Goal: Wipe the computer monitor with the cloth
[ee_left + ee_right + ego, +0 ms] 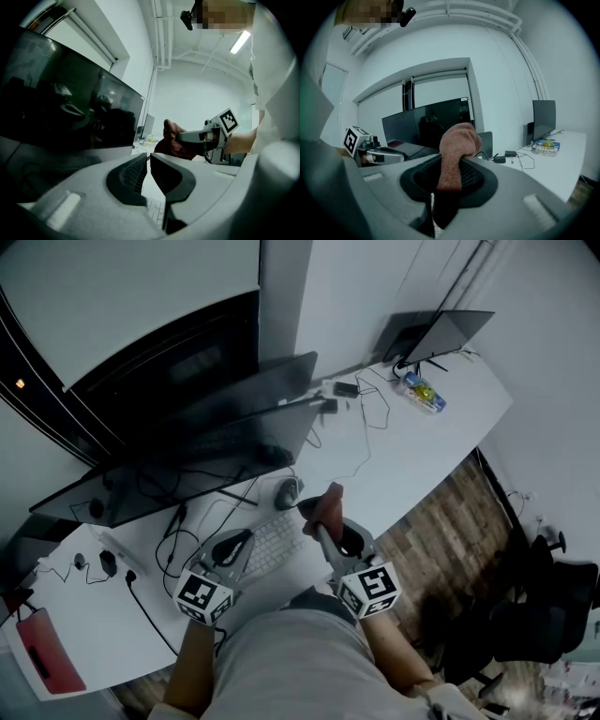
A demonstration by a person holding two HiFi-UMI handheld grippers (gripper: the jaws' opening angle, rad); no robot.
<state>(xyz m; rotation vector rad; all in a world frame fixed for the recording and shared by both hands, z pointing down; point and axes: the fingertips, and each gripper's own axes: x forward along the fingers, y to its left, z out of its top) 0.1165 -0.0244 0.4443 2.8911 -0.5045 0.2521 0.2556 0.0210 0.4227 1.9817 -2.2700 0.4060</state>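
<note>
The wide dark computer monitor (178,451) stands at the back left of the white desk (422,456); the left gripper view shows the monitor (70,108) close on the left. A pinkish-brown cloth (325,505) sticks up from my right gripper (319,521), which is shut on it in front of the screen's right end. In the right gripper view the cloth (457,154) hangs between the jaws of my right gripper (452,171). My left gripper (234,542) hovers over the keyboard, shut with nothing in it. Its own view shows the left gripper (148,161) and the cloth (176,140) beyond.
A white keyboard (272,545) and a mouse (288,491) lie below the monitor. Cables and a black adapter (346,388) trail across the desk. A second monitor (441,334) and a small packet (422,393) sit at the far end. An office chair (544,606) stands on the right.
</note>
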